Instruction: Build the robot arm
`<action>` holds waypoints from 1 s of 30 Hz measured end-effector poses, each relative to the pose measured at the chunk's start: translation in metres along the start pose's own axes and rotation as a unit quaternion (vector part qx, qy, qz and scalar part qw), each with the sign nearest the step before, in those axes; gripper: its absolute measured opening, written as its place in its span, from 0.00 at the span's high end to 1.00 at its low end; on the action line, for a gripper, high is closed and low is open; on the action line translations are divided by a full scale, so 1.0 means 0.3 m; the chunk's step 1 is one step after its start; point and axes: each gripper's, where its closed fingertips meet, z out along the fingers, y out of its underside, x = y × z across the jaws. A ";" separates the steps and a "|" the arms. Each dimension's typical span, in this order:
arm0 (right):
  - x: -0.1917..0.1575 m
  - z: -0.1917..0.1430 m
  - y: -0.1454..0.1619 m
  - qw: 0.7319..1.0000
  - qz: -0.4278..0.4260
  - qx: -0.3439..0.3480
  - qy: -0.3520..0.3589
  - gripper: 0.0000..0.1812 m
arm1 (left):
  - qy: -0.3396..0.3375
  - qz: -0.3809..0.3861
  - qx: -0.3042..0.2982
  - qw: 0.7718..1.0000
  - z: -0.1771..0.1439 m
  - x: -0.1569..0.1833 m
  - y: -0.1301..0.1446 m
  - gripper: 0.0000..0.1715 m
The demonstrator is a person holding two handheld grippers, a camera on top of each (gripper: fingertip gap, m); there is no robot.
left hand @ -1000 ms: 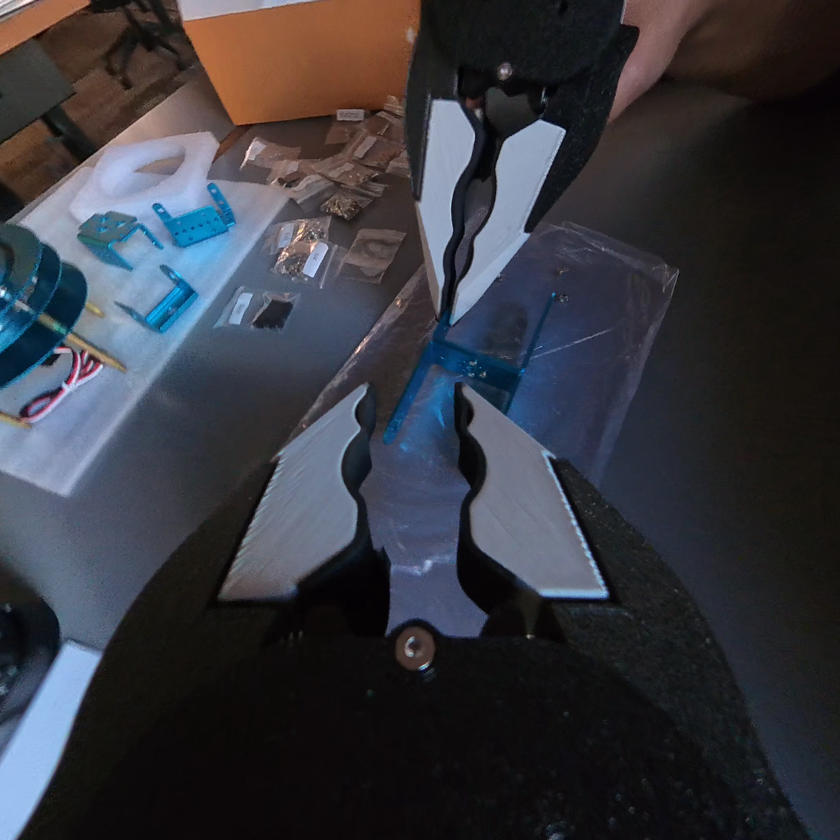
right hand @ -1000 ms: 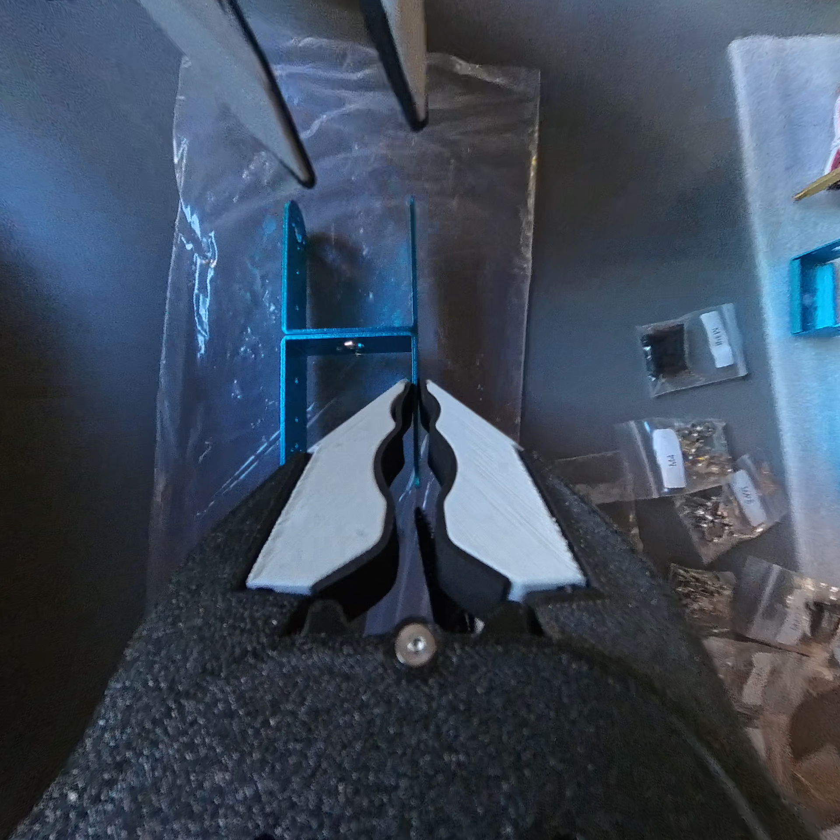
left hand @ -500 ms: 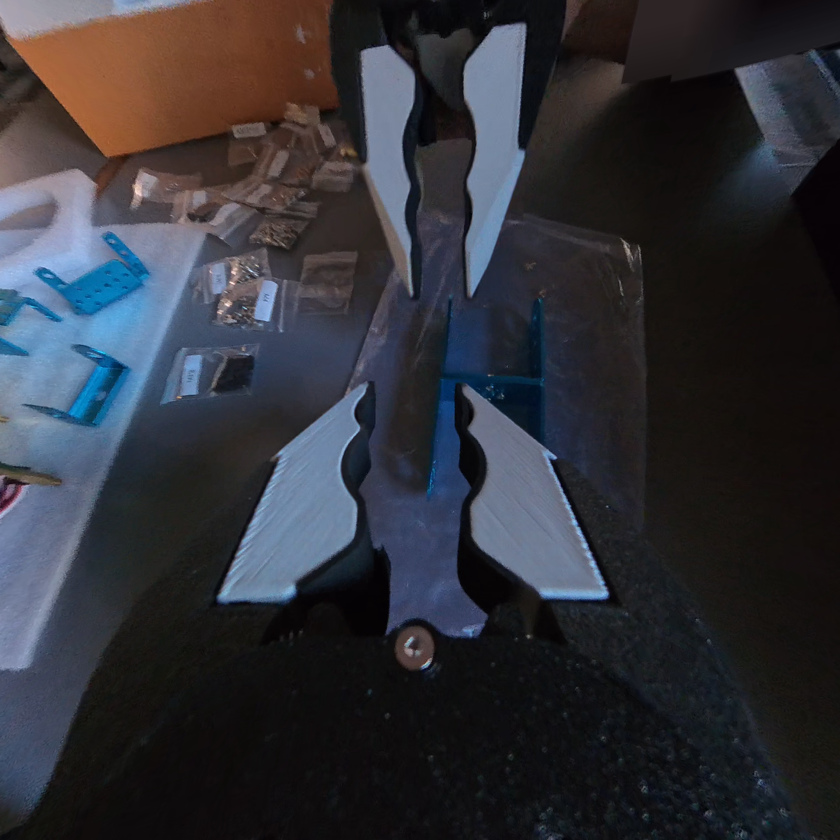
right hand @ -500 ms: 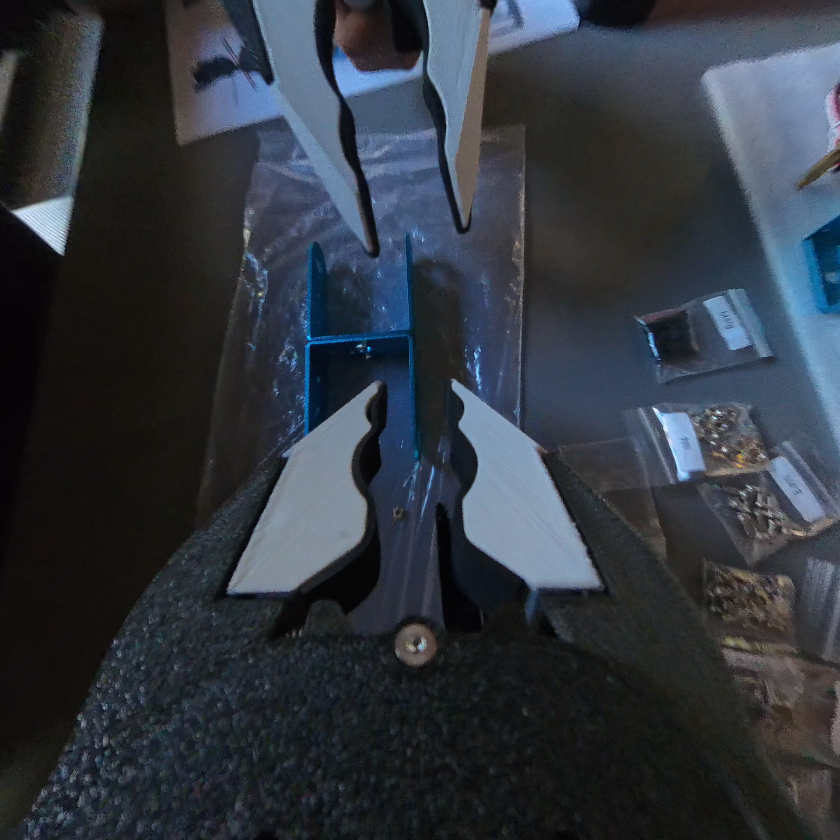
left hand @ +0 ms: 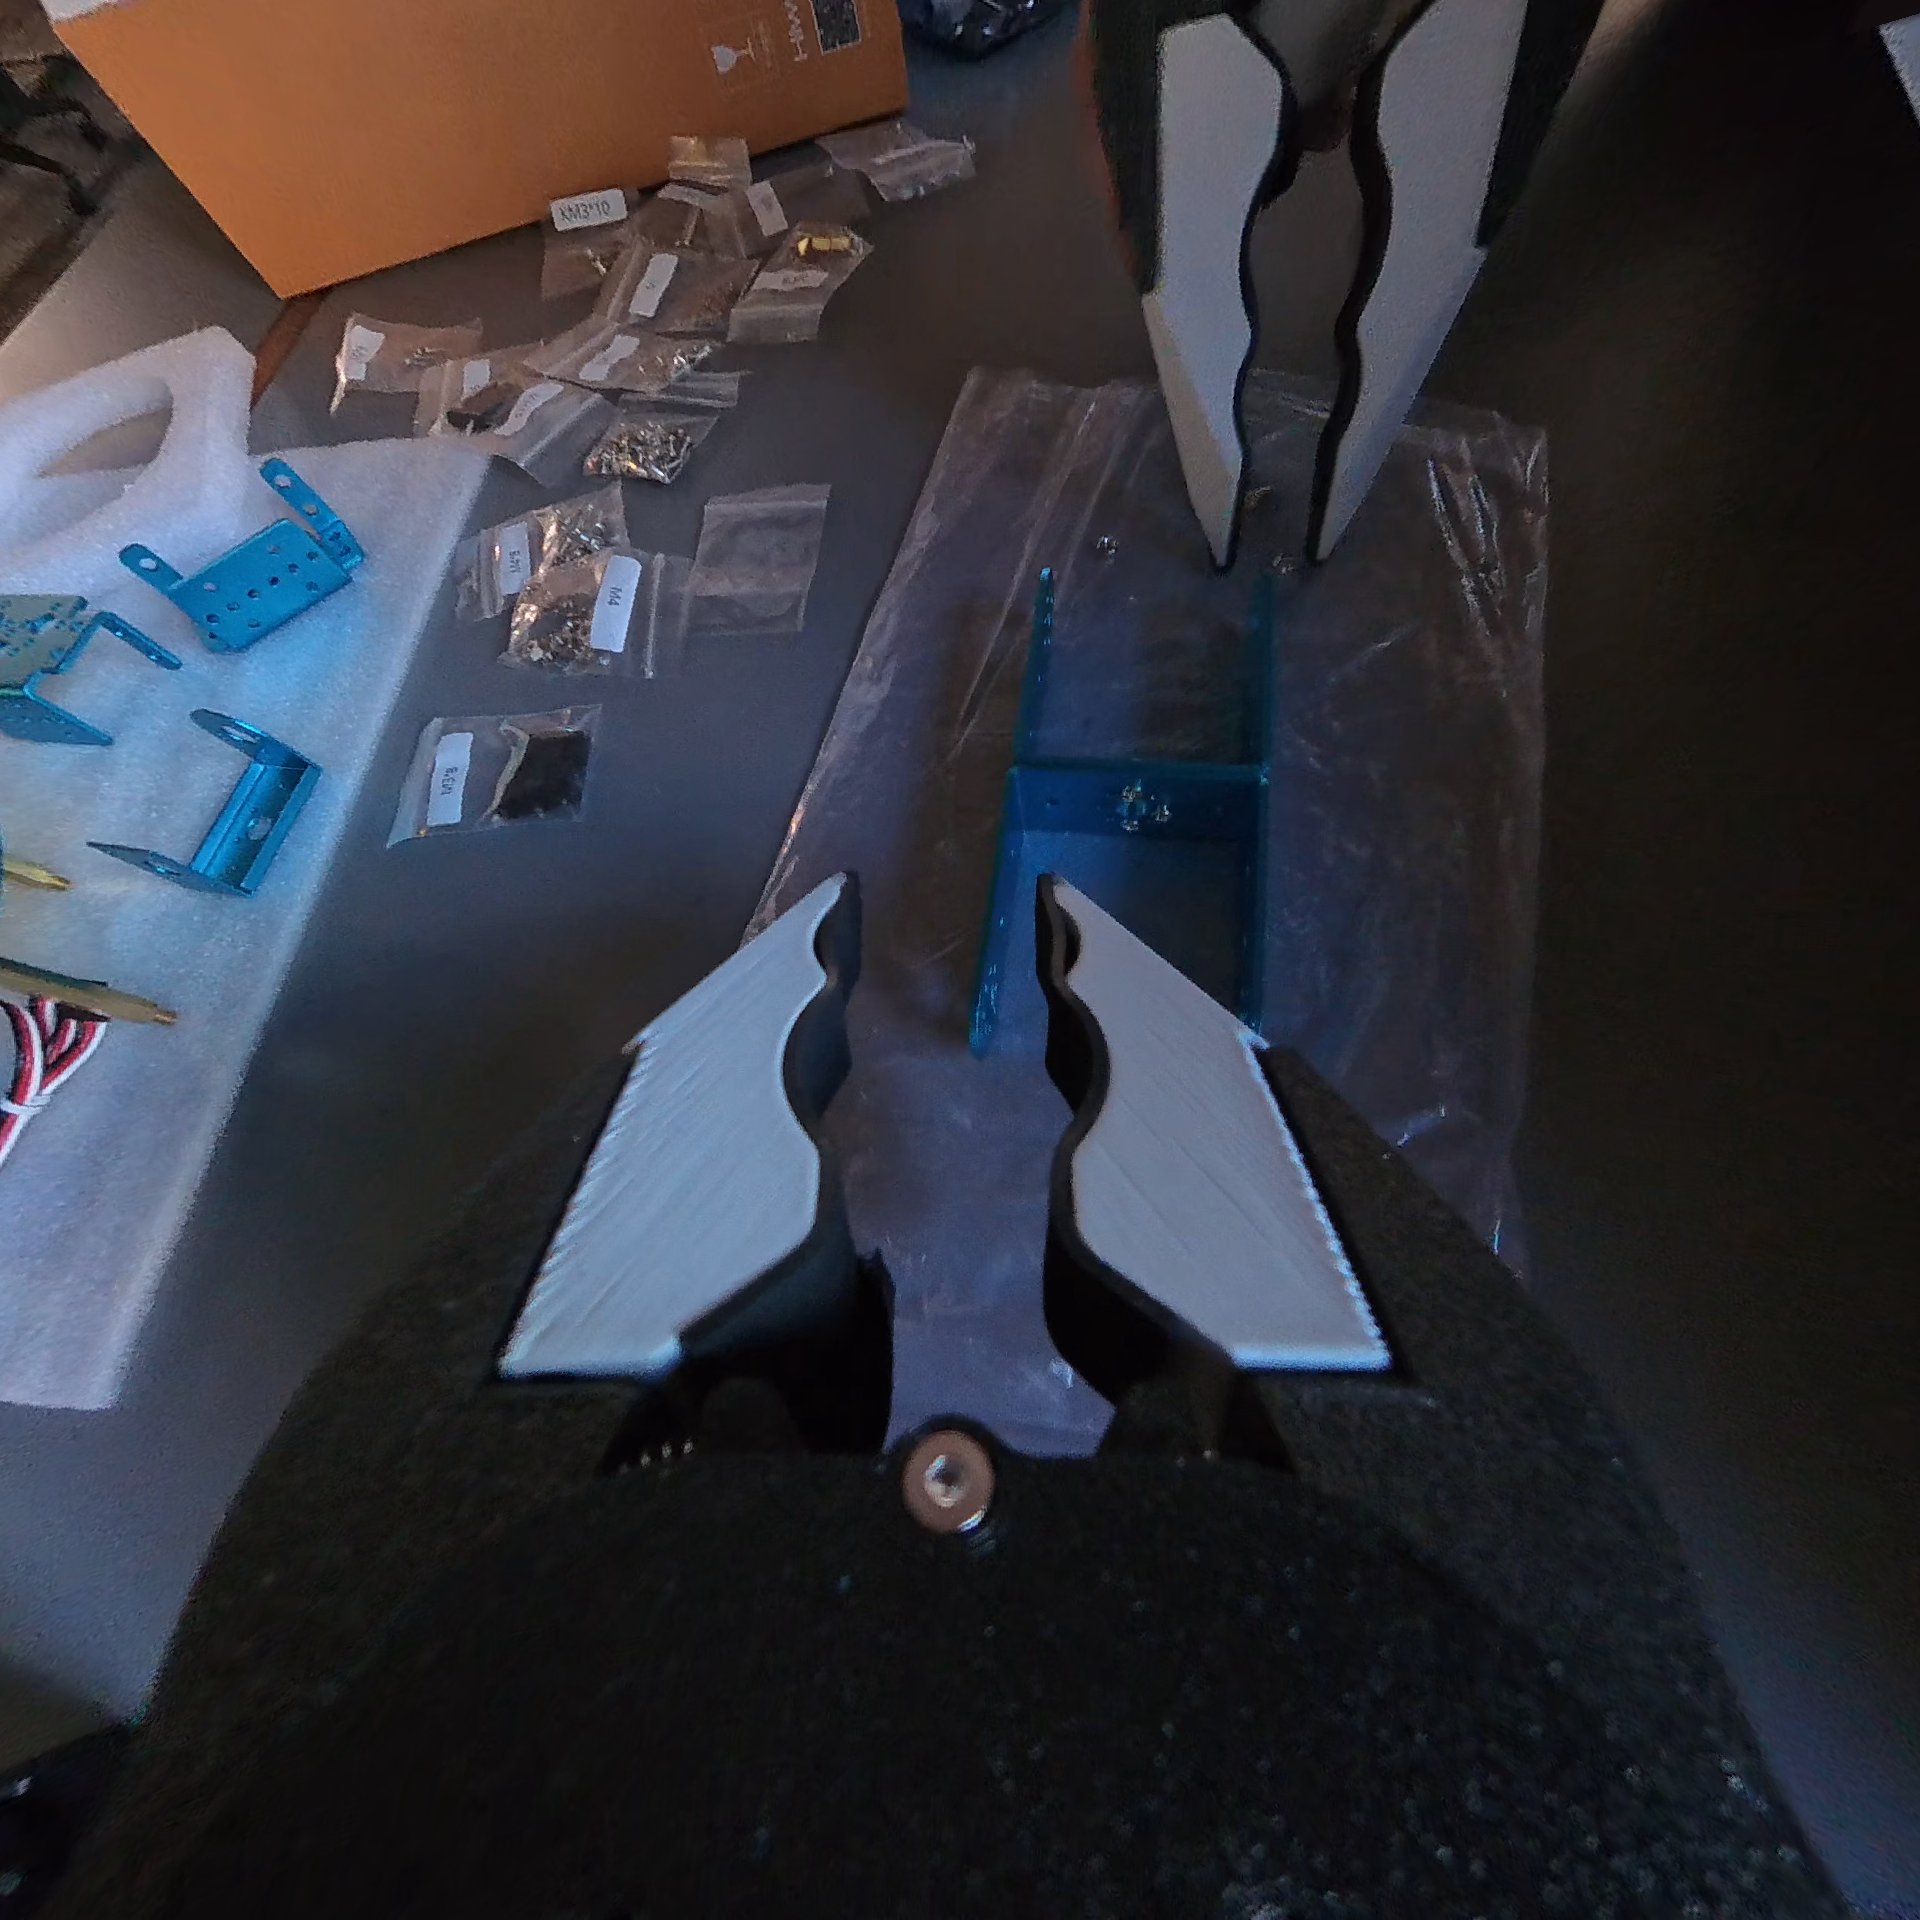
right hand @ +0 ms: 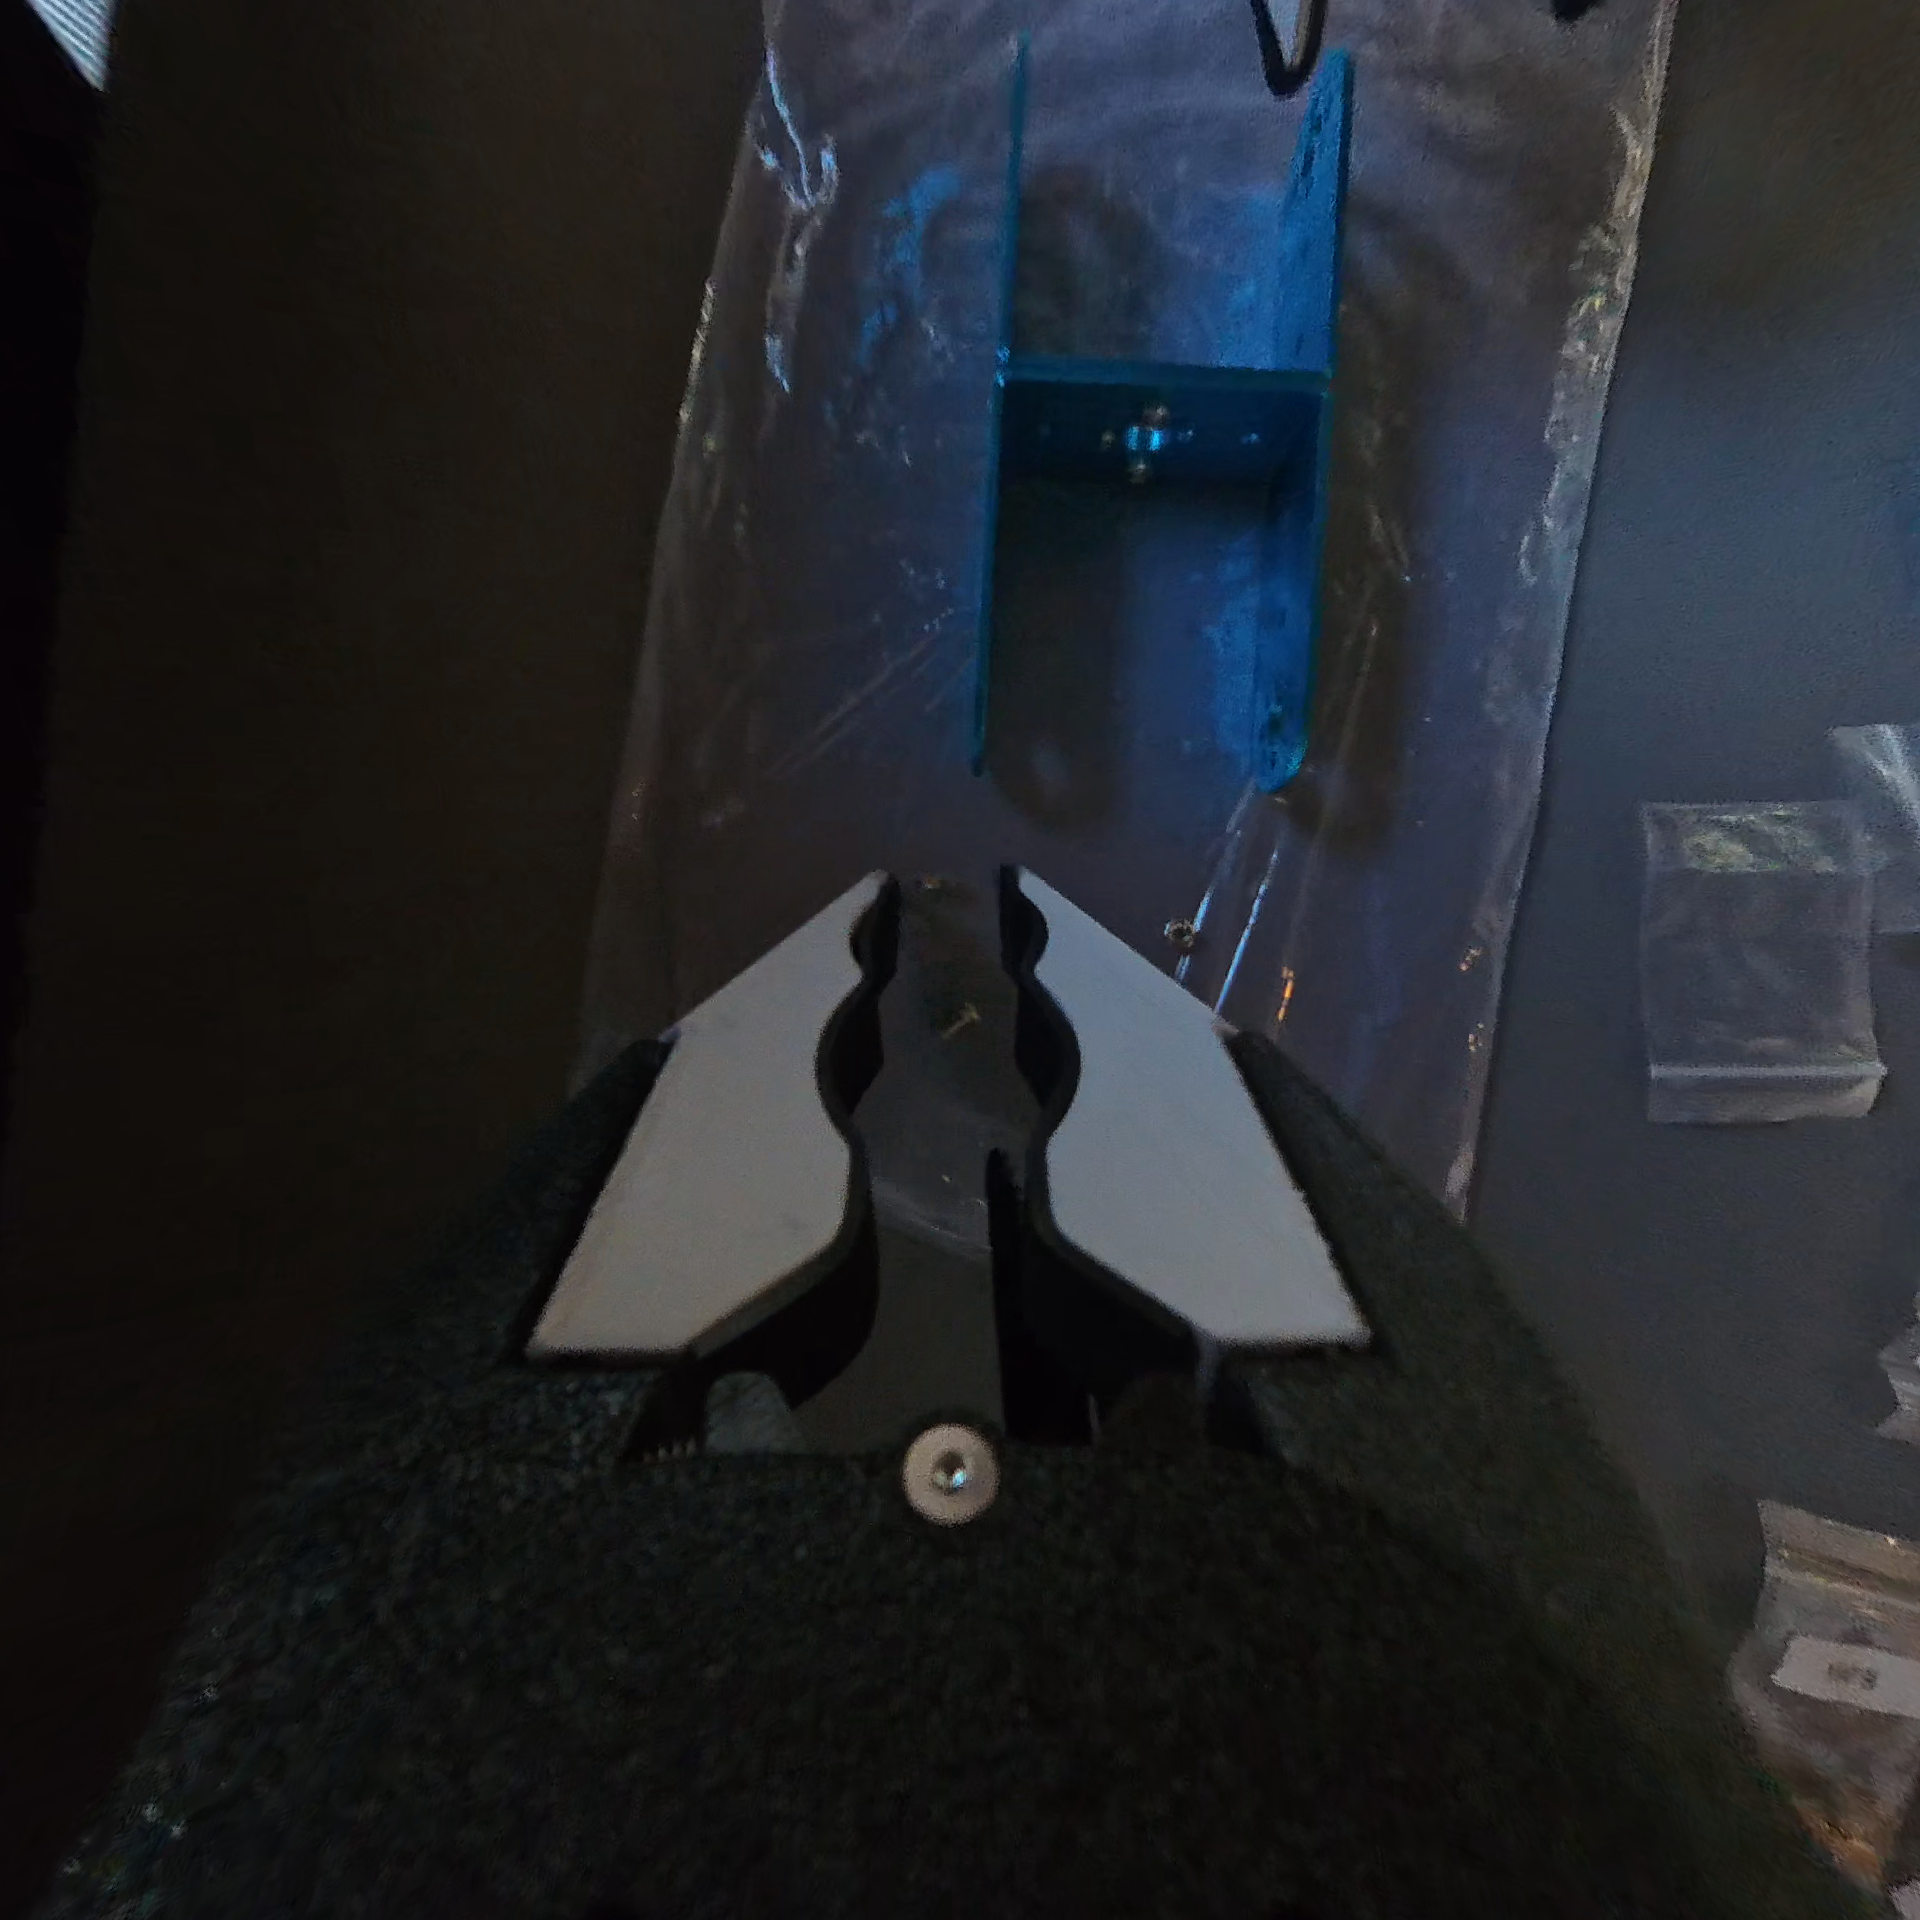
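A blue H-shaped metal bracket (left hand: 1138, 805) lies on a clear plastic bag (left hand: 1434, 831) on the dark table; it also shows in the right wrist view (right hand: 1153, 436) on the bag (right hand: 831, 520). My left gripper (left hand: 945, 894) is open and empty, its tips just short of the bracket's near left leg. My right gripper (right hand: 945, 883) is open and empty, its tips a little short of the bracket's legs. It also shows at the far end of the bag in the left wrist view (left hand: 1273, 556). Small loose screws (right hand: 961, 1023) lie on the bag between its fingers.
Several small bags of screws (left hand: 582, 613) lie left of the plastic bag. A white foam sheet (left hand: 114, 1091) holds more blue brackets (left hand: 255, 582) and red-white wires. An orange cardboard box (left hand: 436, 114) stands behind. More small bags (right hand: 1756, 956) lie at the right. My hands' fingertips stand some 15 centimeters from each other.
My right gripper has let go of the bracket's leg, opened, and pulled back from it. The bracket now lies flat on the bag. My left gripper stays open, slightly farther back.
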 end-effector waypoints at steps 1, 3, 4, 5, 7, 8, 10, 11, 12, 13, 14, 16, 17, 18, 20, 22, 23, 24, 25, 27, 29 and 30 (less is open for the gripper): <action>0.001 -0.003 0.002 1.000 0.000 0.001 0.000 0.90 | 0.000 0.001 0.002 1.000 0.001 0.005 -0.004 0.81; 0.020 -0.029 0.000 1.000 0.008 0.013 0.010 0.92 | 0.002 0.001 0.004 1.000 0.007 0.015 -0.011 0.81; 0.024 -0.042 -0.002 1.000 0.015 0.022 0.007 0.91 | 0.001 0.002 0.004 1.000 0.010 0.018 -0.013 0.81; 0.023 -0.051 -0.008 0.999 0.020 0.032 0.001 0.92 | 0.003 0.004 0.002 1.000 0.015 0.024 -0.011 0.81; 0.015 -0.049 -0.005 0.999 0.016 0.030 -0.003 0.92 | 0.003 0.010 -0.003 1.000 0.023 0.031 -0.006 0.81; 0.016 -0.042 0.003 1.000 0.009 0.020 0.005 0.92 | 0.004 0.013 -0.006 1.000 0.025 0.034 -0.004 0.81; 0.019 -0.035 0.011 1.000 -0.004 0.009 0.019 0.92 | 0.001 0.016 -0.006 1.000 0.025 0.034 -0.004 0.81; 0.011 -0.035 0.007 1.000 -0.004 0.012 0.013 0.91 | 0.002 0.014 -0.006 1.000 0.024 0.034 -0.005 0.81; 0.008 -0.035 0.000 1.000 0.000 0.019 0.008 0.92 | 0.000 0.014 -0.005 1.000 0.024 0.032 -0.006 0.81; 0.006 -0.034 -0.005 1.000 0.003 0.024 0.005 0.92 | -0.002 0.015 -0.005 1.000 0.023 0.030 -0.006 0.81; -0.004 -0.029 -0.008 1.000 0.004 0.027 -0.005 0.92 | -0.002 0.015 -0.006 1.000 0.024 0.030 -0.003 0.81; 0.010 -0.022 -0.007 1.000 -0.005 0.020 0.015 0.91 | -0.004 0.014 -0.010 1.000 0.027 0.027 0.003 0.81; 0.026 -0.026 0.000 0.999 -0.012 0.012 0.034 0.90 | -0.004 0.015 -0.011 1.000 0.029 0.027 0.006 0.81; 0.049 -0.035 -0.004 0.998 -0.012 0.015 0.056 0.90 | -0.004 0.015 -0.012 1.000 0.030 0.027 0.008 0.81; 0.102 -0.056 -0.011 0.996 0.010 0.029 0.088 0.90 | -0.004 0.014 -0.012 1.000 0.032 0.028 0.008 0.81; 0.130 -0.055 -0.001 0.995 0.032 0.029 0.094 0.90 | -0.003 0.015 -0.012 1.000 0.032 0.030 0.006 0.81; 0.141 -0.051 0.007 0.994 0.038 0.025 0.100 0.90 | -0.003 0.016 -0.012 1.000 0.032 0.031 0.005 0.81; 0.143 -0.046 0.015 0.994 0.038 0.019 0.099 0.90 | -0.002 0.017 -0.012 1.000 0.030 0.033 0.005 0.81; 0.141 -0.042 0.017 0.994 0.038 0.018 0.097 0.91 | -0.003 0.018 -0.012 1.000 0.030 0.033 0.004 0.81; 0.146 -0.036 0.018 0.994 0.040 0.016 0.098 0.92 | -0.005 0.017 -0.011 1.000 0.029 0.030 0.003 0.81; 0.146 -0.030 0.011 0.994 0.042 0.017 0.096 0.94 | -0.002 0.013 -0.014 1.000 0.032 0.030 0.010 0.81; 0.148 -0.025 0.011 0.994 0.044 0.014 0.094 0.94 | -0.003 0.012 -0.015 1.000 0.035 0.028 0.013 0.81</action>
